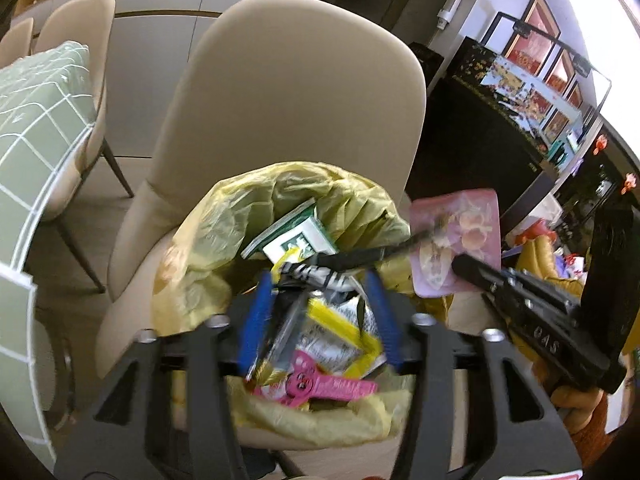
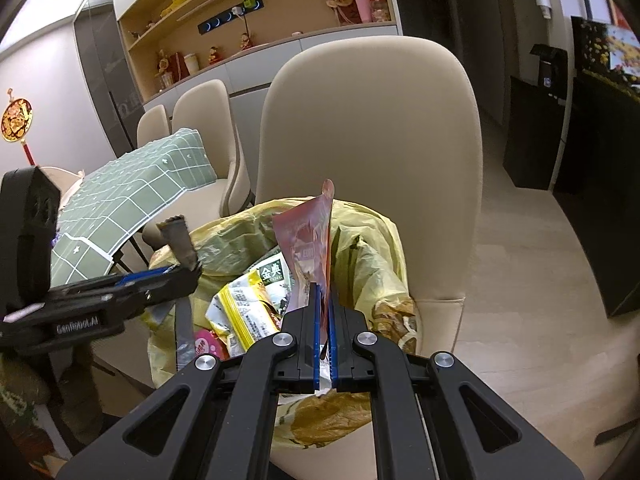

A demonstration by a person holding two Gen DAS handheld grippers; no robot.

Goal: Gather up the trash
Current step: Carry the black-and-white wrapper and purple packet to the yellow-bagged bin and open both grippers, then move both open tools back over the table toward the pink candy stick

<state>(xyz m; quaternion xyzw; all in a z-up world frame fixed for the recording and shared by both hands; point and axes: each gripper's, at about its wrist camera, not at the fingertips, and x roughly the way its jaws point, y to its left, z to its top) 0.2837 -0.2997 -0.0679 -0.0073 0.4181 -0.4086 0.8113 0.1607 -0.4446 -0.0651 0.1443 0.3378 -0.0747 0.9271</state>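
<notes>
One hand-held gripper, the right, clenches a pink wrapper above the bag.

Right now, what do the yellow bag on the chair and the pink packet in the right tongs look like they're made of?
Yellow bag: thin plastic film, by the look; it is slightly see-through, crinkled and slumps in soft folds.
Pink packet, pinched in the right tongs: probably glossy printed plastic or foil laminate; it stands stiff and flat with a sheen. Which of the two I cannot tell.

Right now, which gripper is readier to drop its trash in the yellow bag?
Probably the right gripper: it's shut on the pink wrapper above the yellow bag. The left gripper is open.
</notes>
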